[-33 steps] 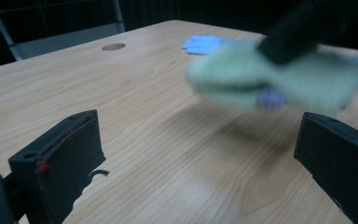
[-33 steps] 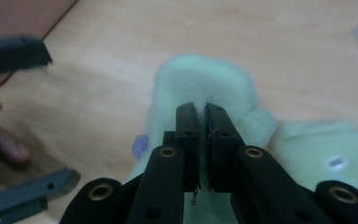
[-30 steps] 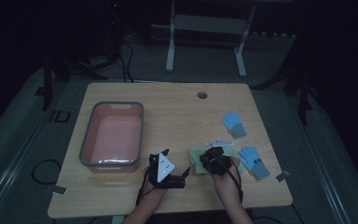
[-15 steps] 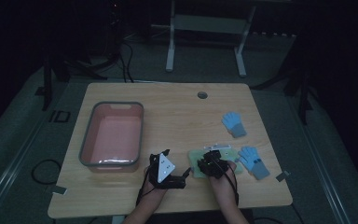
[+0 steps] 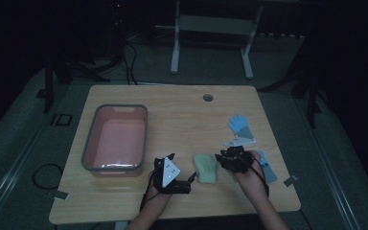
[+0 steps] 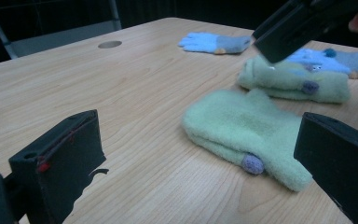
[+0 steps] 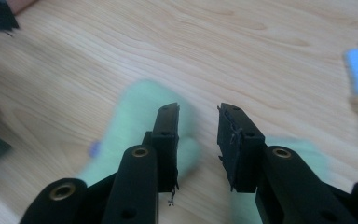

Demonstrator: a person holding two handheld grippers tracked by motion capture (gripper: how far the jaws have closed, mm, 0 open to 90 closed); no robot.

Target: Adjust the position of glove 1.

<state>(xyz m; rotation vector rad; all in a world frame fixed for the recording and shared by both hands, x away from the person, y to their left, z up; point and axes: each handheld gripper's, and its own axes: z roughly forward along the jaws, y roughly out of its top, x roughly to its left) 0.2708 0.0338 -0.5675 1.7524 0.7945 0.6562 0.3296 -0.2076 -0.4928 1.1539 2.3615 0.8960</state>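
Green mitten point(image 5: 206, 168) lies flat on the bench point(image 5: 182, 120), long axis running 12 to 6, between my tools. Left tool point(image 5: 188, 179) sits wide open and empty at its 8 o'clock, nearer; right tool point(image 5: 219, 158), jaws just opening, empty, hangs at its 2 o'clock.

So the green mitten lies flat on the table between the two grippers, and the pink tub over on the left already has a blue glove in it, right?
Not quite. The pink tub has nothing in it; the high view shows its bare bottom. The blue glove lies on the table on the right side. The rest holds: the green mitten lies flat between the left gripper and the right gripper.
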